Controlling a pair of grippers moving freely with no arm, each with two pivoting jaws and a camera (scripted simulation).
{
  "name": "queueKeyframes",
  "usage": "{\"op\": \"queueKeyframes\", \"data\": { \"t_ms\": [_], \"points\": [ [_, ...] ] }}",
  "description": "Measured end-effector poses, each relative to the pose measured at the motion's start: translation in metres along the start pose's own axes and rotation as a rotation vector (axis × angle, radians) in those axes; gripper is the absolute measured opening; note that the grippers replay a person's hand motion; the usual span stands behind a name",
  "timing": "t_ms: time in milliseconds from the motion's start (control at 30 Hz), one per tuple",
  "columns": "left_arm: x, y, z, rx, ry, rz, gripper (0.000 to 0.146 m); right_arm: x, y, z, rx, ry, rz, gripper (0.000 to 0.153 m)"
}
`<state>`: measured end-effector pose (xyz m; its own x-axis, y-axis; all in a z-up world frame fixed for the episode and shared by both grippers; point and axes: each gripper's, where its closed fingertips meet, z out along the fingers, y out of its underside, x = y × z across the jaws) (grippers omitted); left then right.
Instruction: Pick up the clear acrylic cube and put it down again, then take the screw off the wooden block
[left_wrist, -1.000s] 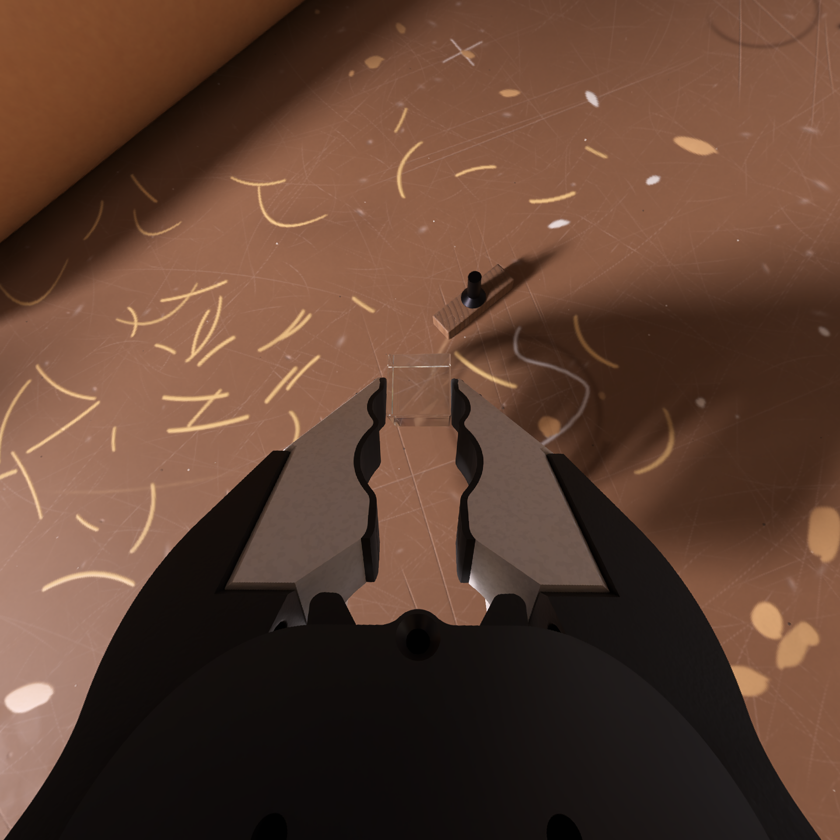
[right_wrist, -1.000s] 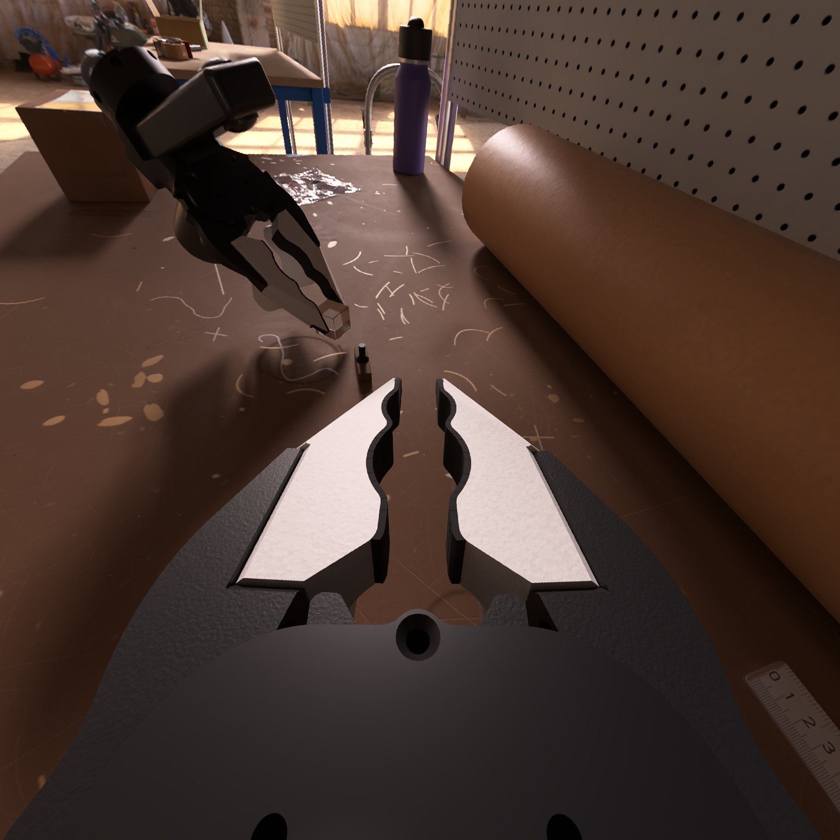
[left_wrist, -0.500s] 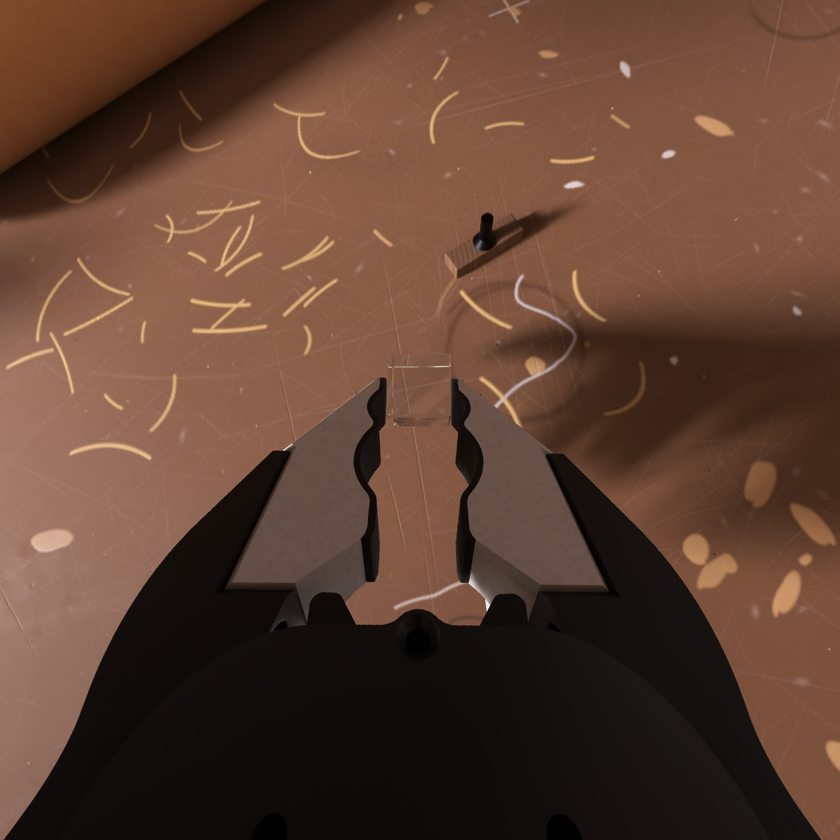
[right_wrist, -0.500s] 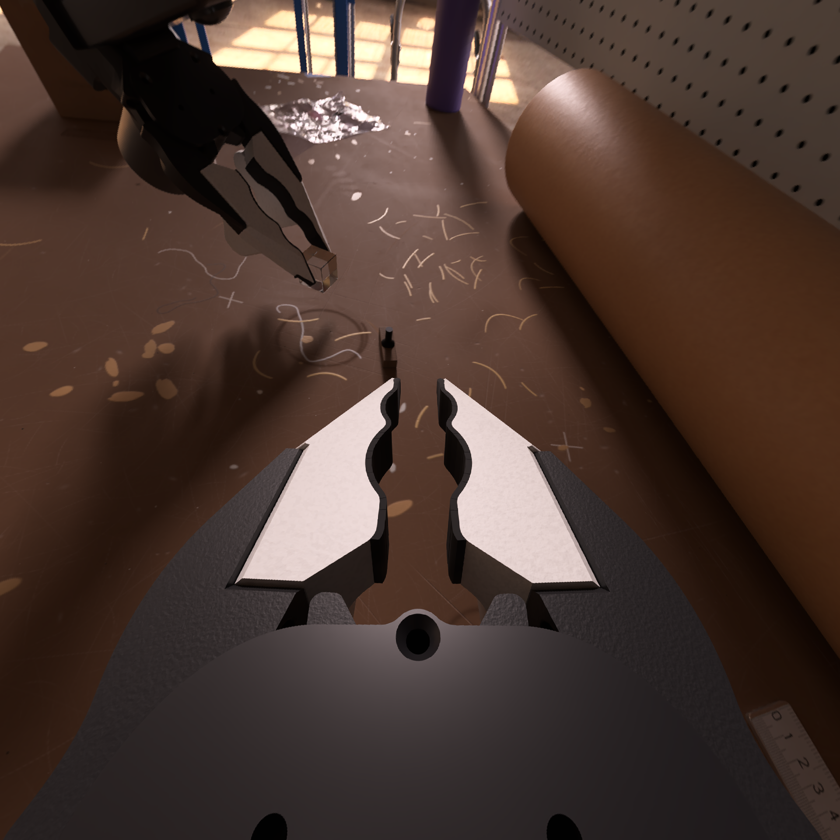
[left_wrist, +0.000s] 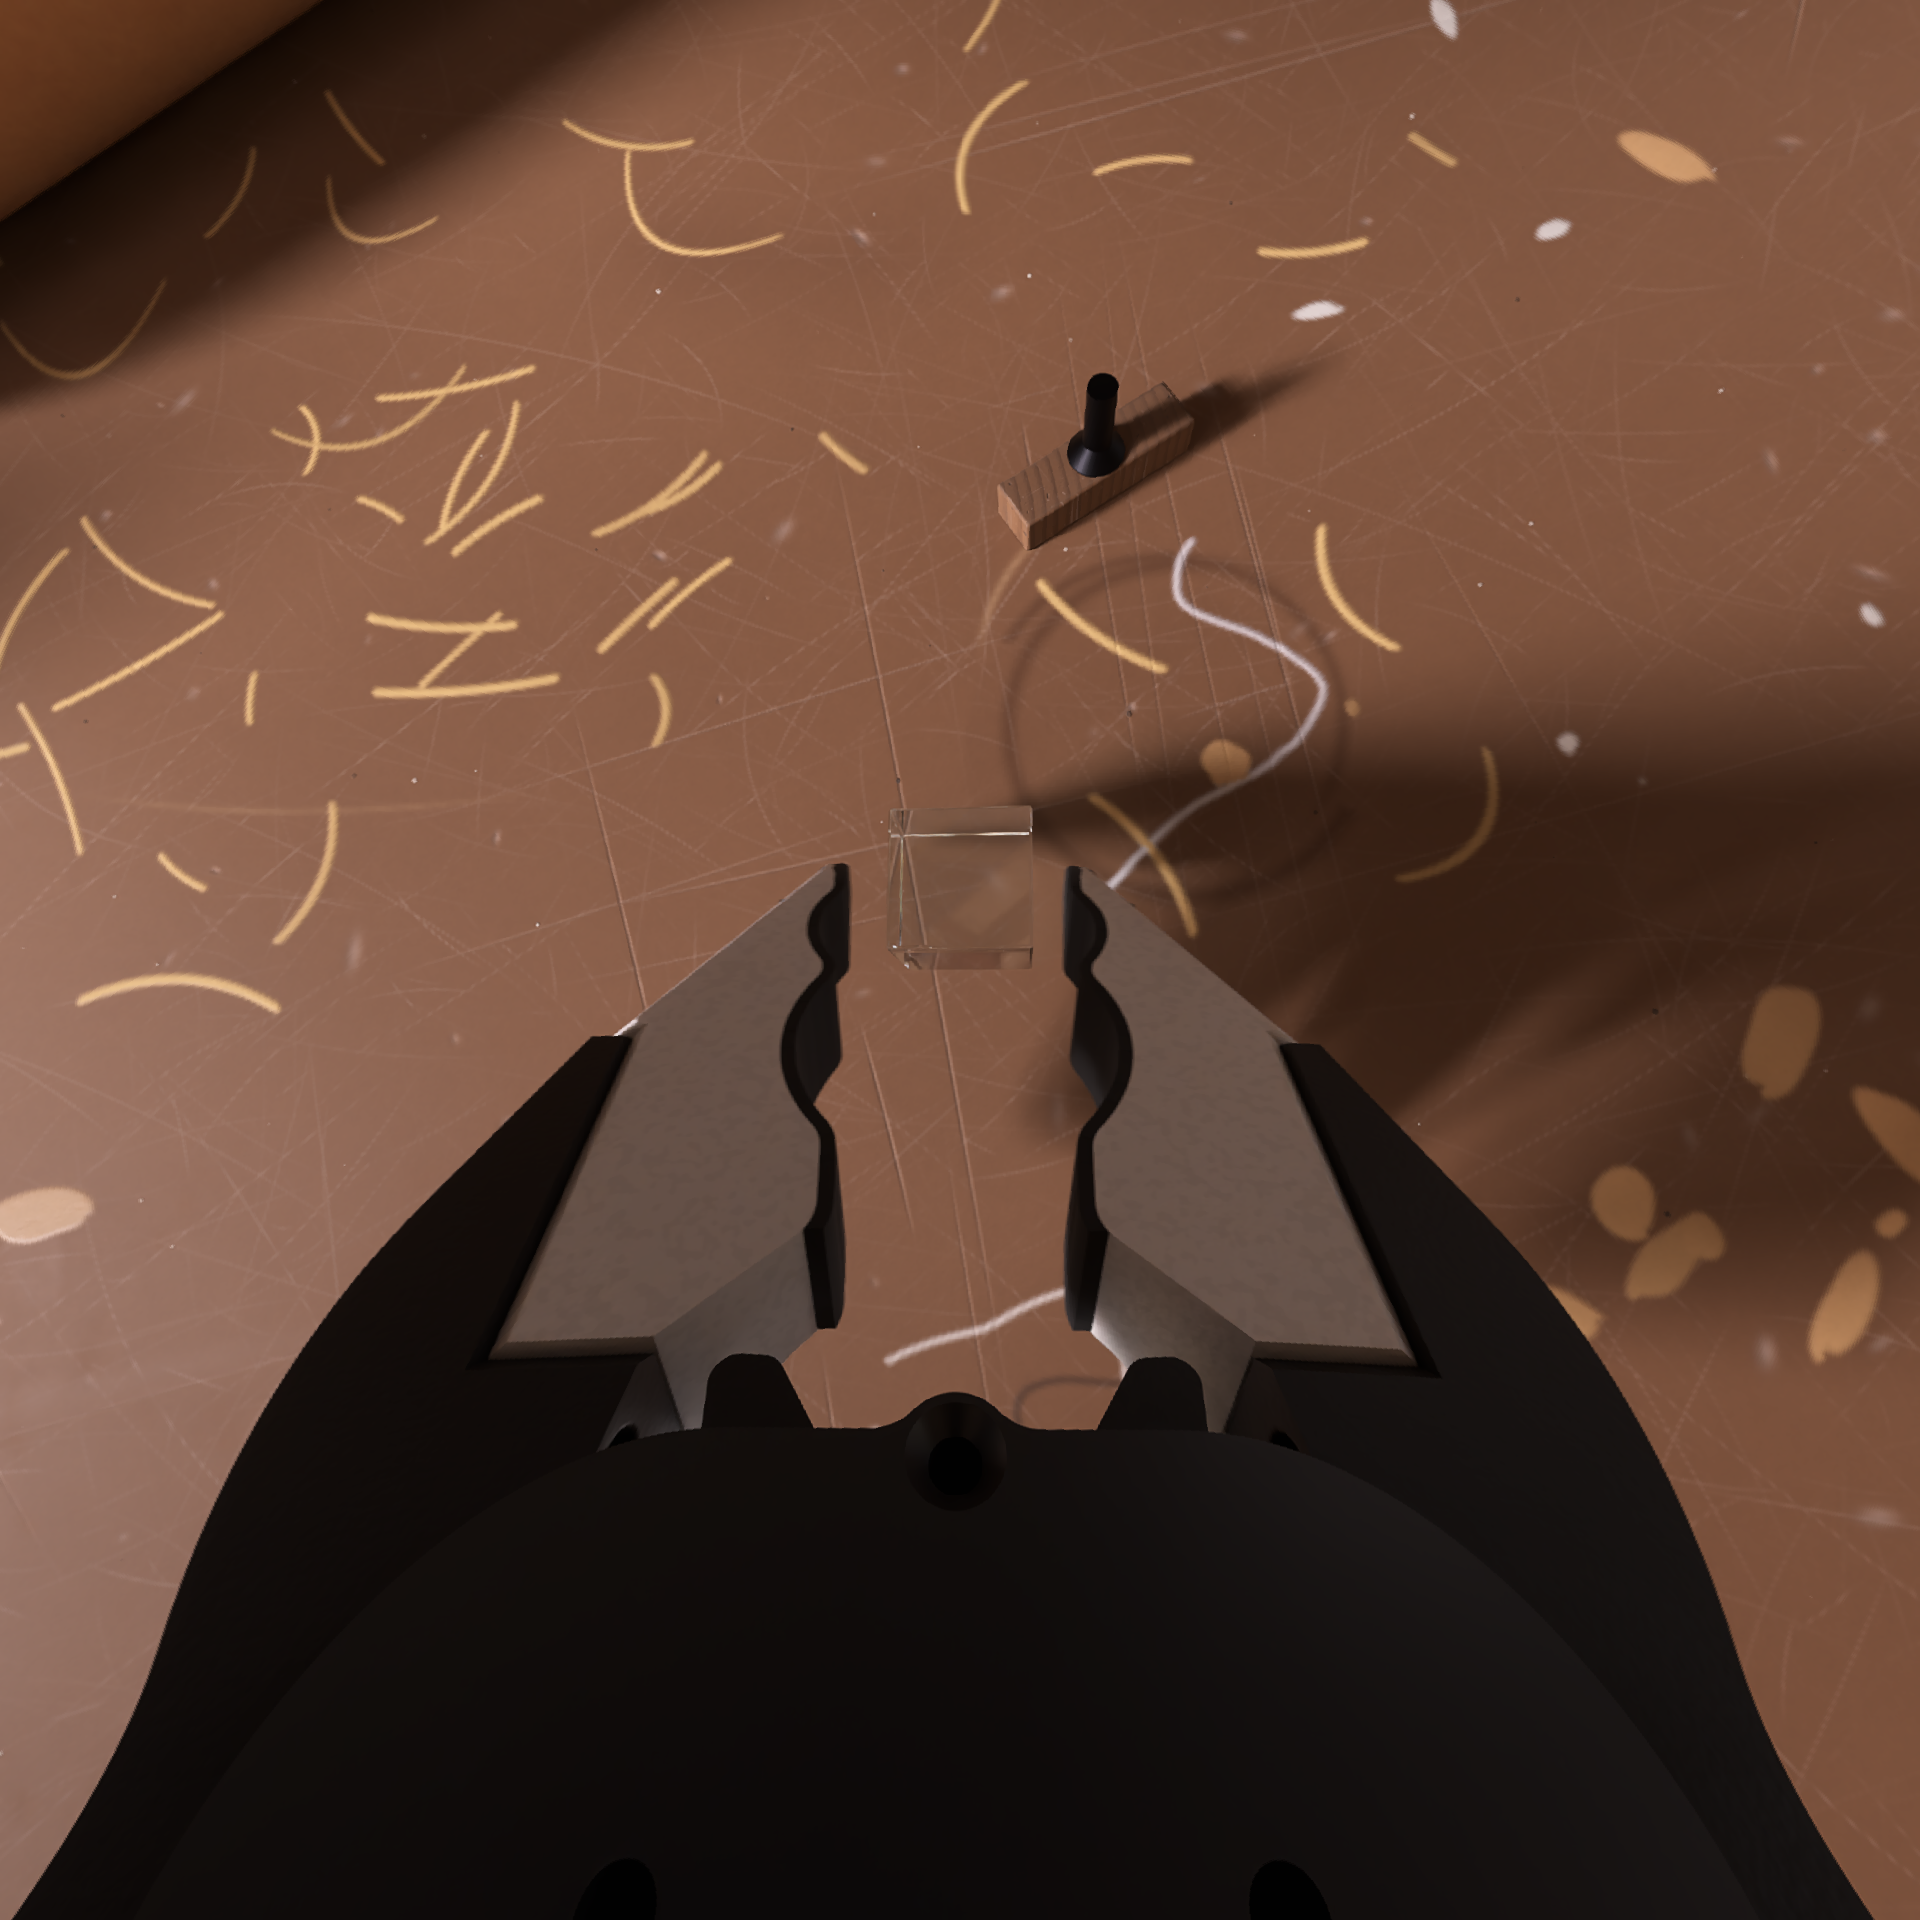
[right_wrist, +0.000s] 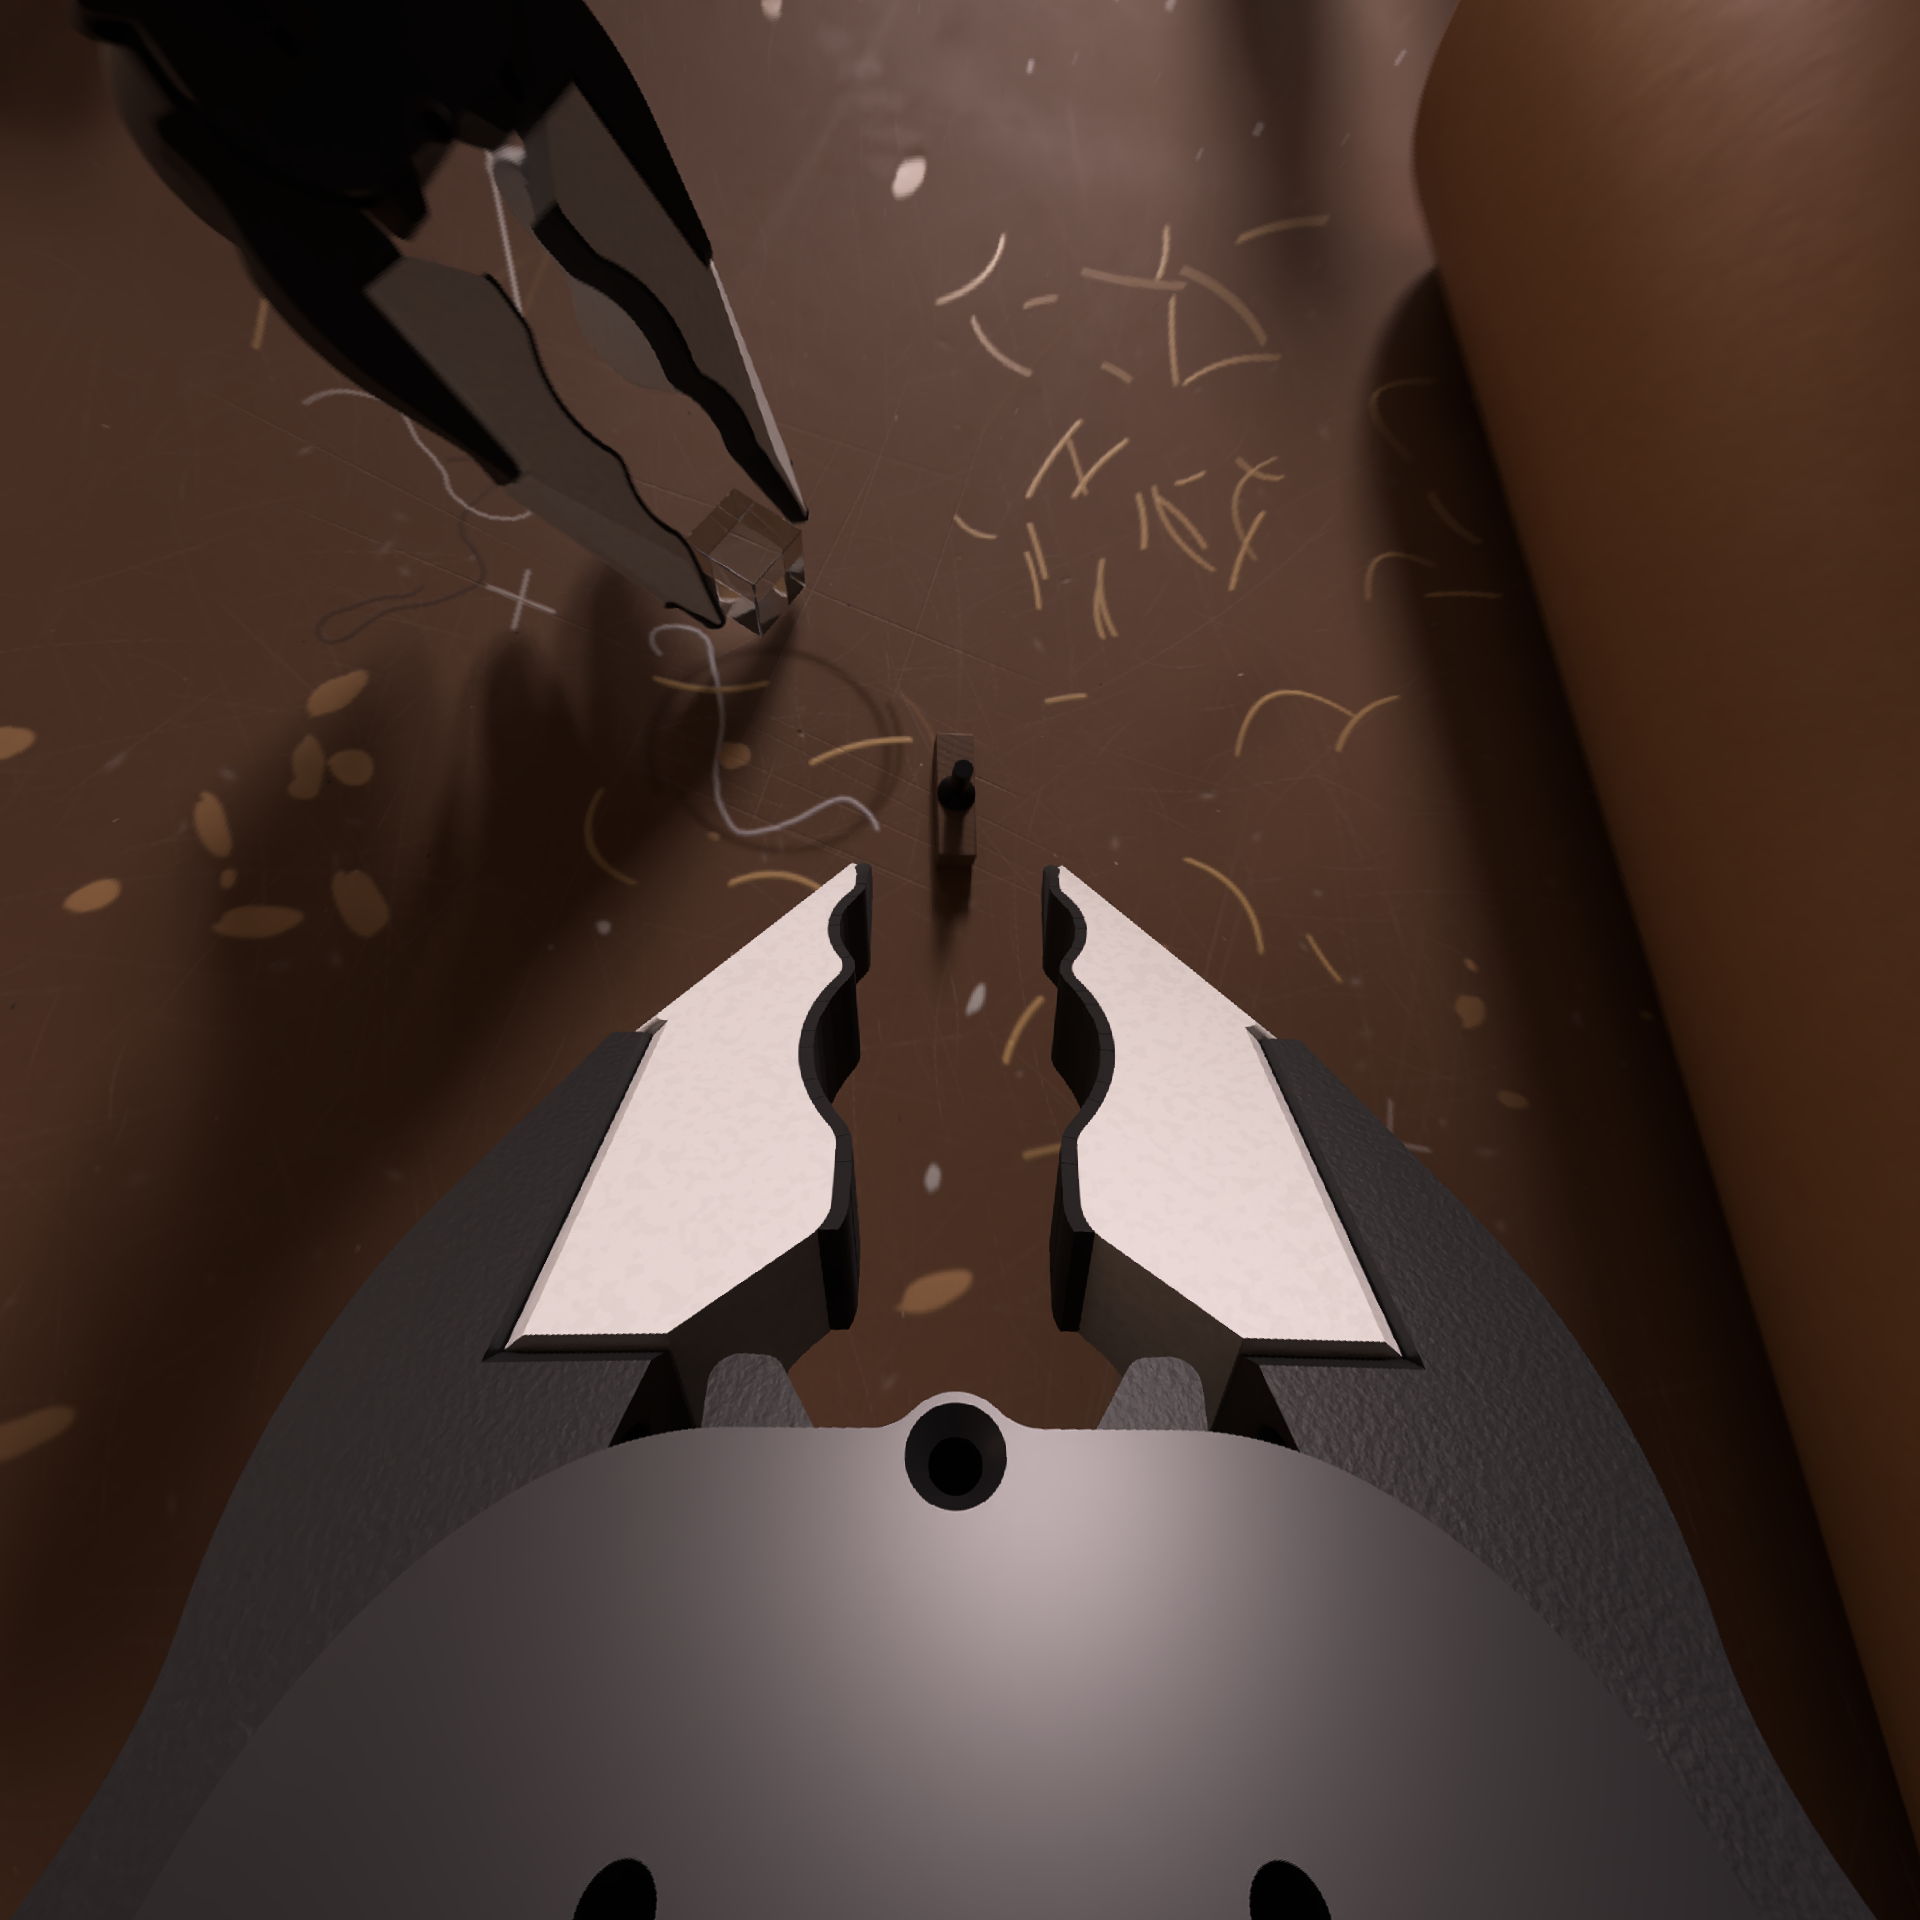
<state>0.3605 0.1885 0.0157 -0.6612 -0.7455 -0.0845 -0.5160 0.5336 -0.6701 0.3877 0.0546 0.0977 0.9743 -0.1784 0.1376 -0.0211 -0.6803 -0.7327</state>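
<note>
Clear acrylic cube (left_wrist: 962, 888): sits between the fingertips of the left gripper (left_wrist: 958, 896), with a gap showing on each side; whether it rests on the brown bench top (left_wrist: 623, 831) cannot be told.
Left gripper: jaws apart, not gripping the cube; also seen in the right wrist view, tips flanking the cube (right_wrist: 756, 569).
Right gripper (right_wrist: 956, 894): jaws apart, nothing between them, hanging above the bench just short of the wooden block.
Wooden block (left_wrist: 1093, 478): small flat strip lying on the bench, beyond the cube.
Screw (left_wrist: 1097, 426): black, standing head-down on the block.
Bench top: scattered with pale wood shavings (left_wrist: 457, 665) and a white thread (left_wrist: 1247, 717).
Brown paper roll (right_wrist: 1683, 727): lies along the right gripper's right side.
</note>
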Motion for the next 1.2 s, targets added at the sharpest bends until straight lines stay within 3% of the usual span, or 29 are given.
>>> {"op": "queueKeyframes", "data": {
  "t_ms": [67, 267, 600, 767, 967, 1200],
  "points": [
    [0.001, 0.0, -0.001, 0.014, 0.007, -0.009, 0.048, -0.001, -0.002, 0.019, -0.057, -0.022, 0.013, 0.031],
    [-0.001, -0.001, -0.004, 0.046, 0.019, -0.009, 0.052, -0.002, 0.004, 0.062, -0.205, -0.044, 0.027, 0.037],
    [0.0, 0.0, -0.004, 0.095, 0.069, -0.018, 0.054, 0.0, 0.009, 0.09, -0.265, -0.069, 0.046, 0.037],
    [-0.002, 0.0, -0.006, 0.111, 0.075, -0.024, 0.044, 0.0, 0.015, 0.097, -0.301, -0.073, 0.037, 0.036],
    [-0.003, -0.002, -0.008, 0.123, 0.069, -0.022, 0.032, 0.001, 0.021, 0.1, -0.316, -0.063, 0.006, 0.006],
    [-0.002, -0.005, -0.008, 0.125, 0.058, -0.011, 0.032, 0.004, 0.023, 0.098, -0.309, -0.047, -0.003, 0.006]
  ]
}}
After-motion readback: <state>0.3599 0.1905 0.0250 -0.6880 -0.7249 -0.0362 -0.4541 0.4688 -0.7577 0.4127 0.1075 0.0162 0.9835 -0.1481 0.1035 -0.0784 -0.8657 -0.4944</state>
